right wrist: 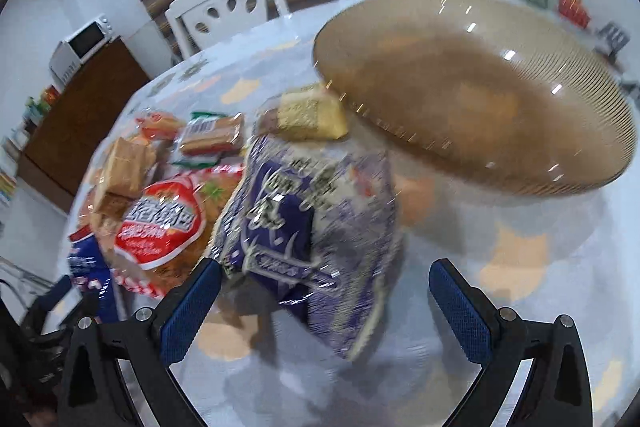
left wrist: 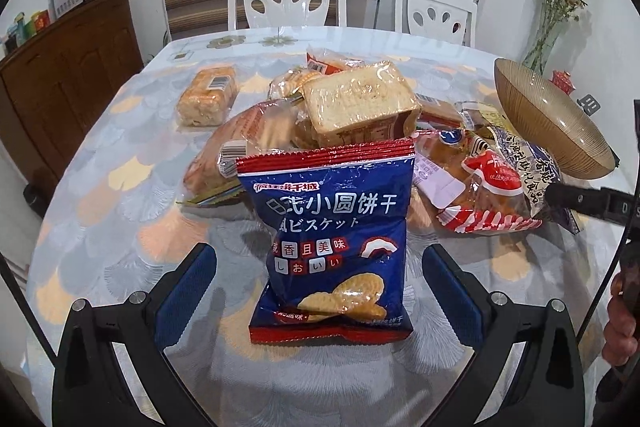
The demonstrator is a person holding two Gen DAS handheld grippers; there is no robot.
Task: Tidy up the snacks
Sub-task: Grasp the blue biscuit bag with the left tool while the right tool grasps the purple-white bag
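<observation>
Blue biscuit packet (left wrist: pixel 326 247) lies between left gripper (left wrist: pixel 320 291) fingers, spread, untouched | right gripper (right wrist: pixel 326 311) spread; purple packet (right wrist: pixel 308 239) between, bowl (right wrist: pixel 480 91) ahead | advice: centre, pinch mid-bag gently; avoid crushing

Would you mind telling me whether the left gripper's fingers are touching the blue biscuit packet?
Apart. The left wrist view shows tablecloth between the blue biscuit packet and each of the left gripper's fingers, with the jaws spread wide.
</observation>
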